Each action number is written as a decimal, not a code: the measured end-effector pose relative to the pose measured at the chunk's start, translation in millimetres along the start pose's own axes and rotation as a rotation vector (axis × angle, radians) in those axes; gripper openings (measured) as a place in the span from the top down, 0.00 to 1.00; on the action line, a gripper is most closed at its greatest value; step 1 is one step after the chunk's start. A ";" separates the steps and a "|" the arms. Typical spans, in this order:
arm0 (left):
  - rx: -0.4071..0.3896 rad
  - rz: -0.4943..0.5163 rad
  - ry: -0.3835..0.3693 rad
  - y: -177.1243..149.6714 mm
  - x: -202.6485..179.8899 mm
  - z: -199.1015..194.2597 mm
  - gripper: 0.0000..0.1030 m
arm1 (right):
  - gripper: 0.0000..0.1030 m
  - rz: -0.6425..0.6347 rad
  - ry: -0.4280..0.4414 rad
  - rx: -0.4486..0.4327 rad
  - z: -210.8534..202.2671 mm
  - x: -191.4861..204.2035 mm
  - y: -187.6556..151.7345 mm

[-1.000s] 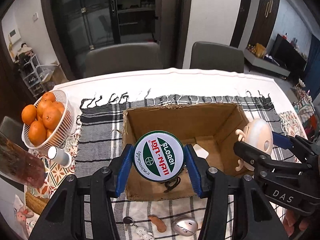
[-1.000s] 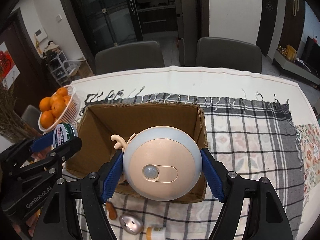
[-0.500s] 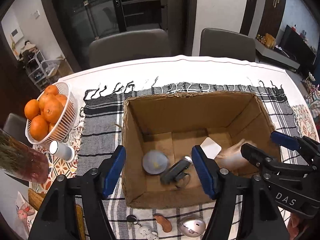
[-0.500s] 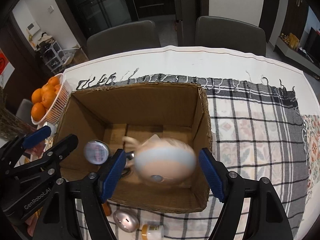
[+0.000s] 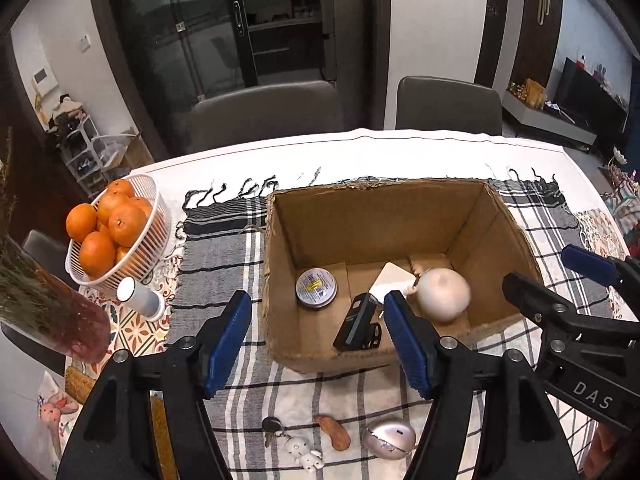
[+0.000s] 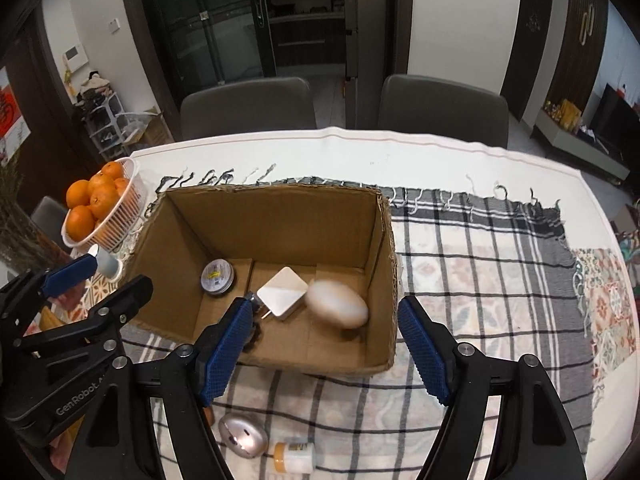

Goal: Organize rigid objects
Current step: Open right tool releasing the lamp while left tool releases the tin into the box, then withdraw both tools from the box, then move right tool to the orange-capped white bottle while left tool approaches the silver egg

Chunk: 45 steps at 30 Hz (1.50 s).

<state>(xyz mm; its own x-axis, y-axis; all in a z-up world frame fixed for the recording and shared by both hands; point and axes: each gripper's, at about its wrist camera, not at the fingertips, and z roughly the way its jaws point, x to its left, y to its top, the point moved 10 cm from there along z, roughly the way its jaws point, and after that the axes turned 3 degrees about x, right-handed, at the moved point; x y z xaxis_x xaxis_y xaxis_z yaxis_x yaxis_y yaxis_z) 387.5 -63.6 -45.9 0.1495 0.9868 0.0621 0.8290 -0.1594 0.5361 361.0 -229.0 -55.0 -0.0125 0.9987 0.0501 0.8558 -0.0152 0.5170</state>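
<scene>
An open cardboard box (image 5: 280, 264) (image 6: 384, 248) stands on a plaid cloth. Inside lie a round tin (image 5: 317, 288) (image 6: 217, 276), a white square charger (image 5: 390, 280) (image 6: 282, 293), a black device (image 5: 357, 322) and a round peach night light (image 5: 442, 294) (image 6: 336, 305), blurred in the right wrist view. My left gripper (image 5: 318, 346) is open and empty above the box's near wall. My right gripper (image 6: 324, 346) is open and empty above the box's near right corner; it also shows in the left wrist view (image 5: 560, 284).
A white basket of oranges (image 5: 116, 232) (image 6: 100, 208) and a small white bottle (image 5: 140, 300) stand left of the box. In front of it lie a silver mouse (image 5: 388, 438) (image 6: 242, 434), keys with a figure (image 5: 288, 440), a brown piece (image 5: 334, 432) and a pill bottle (image 6: 294, 456).
Both grippers opened. The tin dropped from the left one and the night light from the right one; both now lie inside the box. Both grippers rose and pulled back.
</scene>
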 end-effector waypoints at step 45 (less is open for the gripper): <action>-0.036 0.207 -0.085 -124.9 -27.4 -35.0 0.32 | 0.26 0.009 0.023 -0.076 -46.5 21.6 -121.4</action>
<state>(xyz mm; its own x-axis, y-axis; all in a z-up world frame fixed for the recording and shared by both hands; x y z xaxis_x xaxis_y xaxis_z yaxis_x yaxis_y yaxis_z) 261.0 -69.7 -85.0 0.3604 0.9270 0.1039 0.7566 -0.3556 0.5486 232.8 -207.9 -76.9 -0.0172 0.9971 0.0739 0.8145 -0.0289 0.5795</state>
